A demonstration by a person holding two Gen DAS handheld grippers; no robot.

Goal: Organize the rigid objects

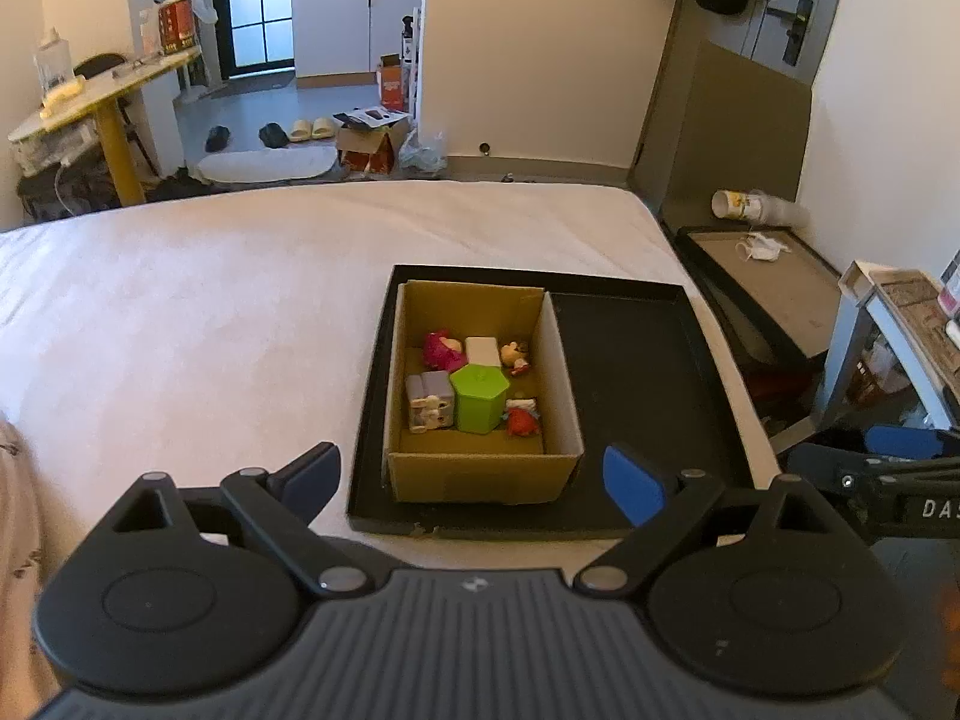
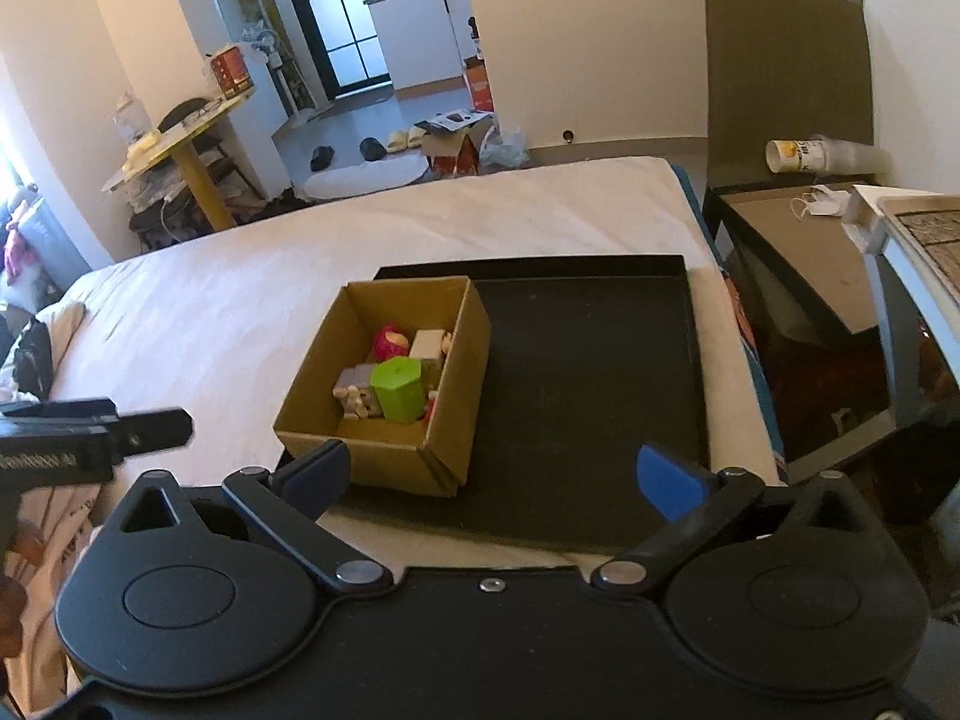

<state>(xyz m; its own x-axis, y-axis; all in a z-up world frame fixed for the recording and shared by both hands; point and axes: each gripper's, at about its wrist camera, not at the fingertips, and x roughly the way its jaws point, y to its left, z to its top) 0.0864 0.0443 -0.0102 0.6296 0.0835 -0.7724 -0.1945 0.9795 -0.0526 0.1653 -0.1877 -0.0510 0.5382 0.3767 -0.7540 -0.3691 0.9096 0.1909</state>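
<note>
A brown cardboard box (image 1: 480, 474) stands in the left part of a black tray (image 1: 636, 372) on the bed. Inside it are a green hexagonal container (image 1: 479, 399), a pink toy (image 1: 443, 349), a white cube (image 1: 483, 351), a grey figure box (image 1: 428, 402) and small red figures (image 1: 522, 420). The box (image 2: 444, 414), the green container (image 2: 397, 390) and the tray (image 2: 588, 378) also show in the right wrist view. My left gripper (image 1: 474, 483) is open and empty, hovering just before the box. My right gripper (image 2: 495, 477) is open and empty near the tray's front edge.
The white bed sheet (image 1: 228, 300) spreads left of the tray. A dark bedside table (image 1: 762, 276) with a tipped cup (image 1: 738, 204) stands to the right. My right gripper's body (image 1: 888, 480) shows at the left view's right edge.
</note>
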